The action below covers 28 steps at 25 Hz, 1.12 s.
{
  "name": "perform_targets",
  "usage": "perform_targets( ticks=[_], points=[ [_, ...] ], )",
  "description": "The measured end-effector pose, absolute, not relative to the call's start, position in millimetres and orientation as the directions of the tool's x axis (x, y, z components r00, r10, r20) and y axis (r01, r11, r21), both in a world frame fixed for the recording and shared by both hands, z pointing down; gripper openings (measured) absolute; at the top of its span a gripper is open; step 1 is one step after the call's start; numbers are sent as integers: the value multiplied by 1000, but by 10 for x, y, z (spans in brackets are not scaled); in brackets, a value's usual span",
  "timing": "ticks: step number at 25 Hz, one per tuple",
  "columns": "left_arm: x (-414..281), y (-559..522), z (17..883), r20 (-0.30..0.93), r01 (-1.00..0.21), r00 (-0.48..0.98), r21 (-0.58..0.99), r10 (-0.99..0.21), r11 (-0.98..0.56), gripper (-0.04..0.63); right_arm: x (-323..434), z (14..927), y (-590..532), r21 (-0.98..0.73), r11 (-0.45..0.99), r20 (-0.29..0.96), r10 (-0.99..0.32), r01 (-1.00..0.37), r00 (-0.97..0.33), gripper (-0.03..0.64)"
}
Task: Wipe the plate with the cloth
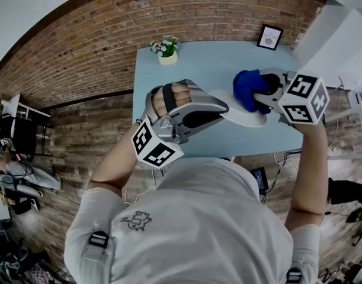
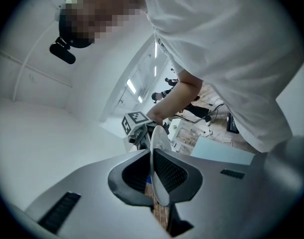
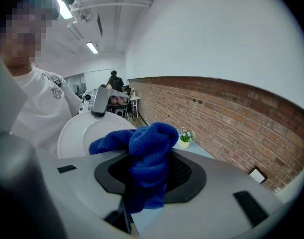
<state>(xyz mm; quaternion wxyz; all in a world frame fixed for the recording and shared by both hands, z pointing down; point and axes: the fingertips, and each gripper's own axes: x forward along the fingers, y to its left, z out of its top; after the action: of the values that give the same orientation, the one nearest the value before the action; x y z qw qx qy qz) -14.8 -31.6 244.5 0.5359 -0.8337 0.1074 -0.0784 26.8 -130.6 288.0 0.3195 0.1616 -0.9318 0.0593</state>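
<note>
Two grips are set; the wipe itself looks mid-way at best. Left gripper (image 1: pixel 221 107) is clamped on the rim of the white plate (image 1: pixel 244 118). The left gripper view shows that rim edge-on, pinched between the pads. Plate is held up off the light-blue table (image 1: pixel 198 64), over its near edge, face turned toward the right gripper. Blue cloth (image 1: pixel 247 87) sits bunched over the far part of the plate. Pressed on it or just off it, can't tell. Right gripper (image 1: pixel 268 93) has its jaws closed on that bunch, with cloth spilling out the front and over the top.

Done, as I read it: plate picked up, cloth picked up, the two brought together. Left: the actual strokes across the face. Plate reads plain white in the right gripper view with no visible dirt, so I can't judge how much is already wiped. The strip of rim under the left pads likely needs a regrip to reach.
</note>
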Motion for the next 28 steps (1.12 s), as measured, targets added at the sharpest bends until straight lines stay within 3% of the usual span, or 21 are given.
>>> perform_targets(
  ticks=[10,19,28],
  points=[
    [-239,-715,2678,69,-85,926,-920,-370,-383,23,395,2681,-1092,-5,938,603,-273,-346,-749,135],
    [35,-571,2873,133,25,929,-954,-345,-299,18,-113,2738,-1200,12,964,642,-210,-264,-738,135],
    [80,-536,2929,129,34,922,-966,-366,-255,20,-49,3168,-1723,-8,933,715,-246,-359,-655,137]
  ],
)
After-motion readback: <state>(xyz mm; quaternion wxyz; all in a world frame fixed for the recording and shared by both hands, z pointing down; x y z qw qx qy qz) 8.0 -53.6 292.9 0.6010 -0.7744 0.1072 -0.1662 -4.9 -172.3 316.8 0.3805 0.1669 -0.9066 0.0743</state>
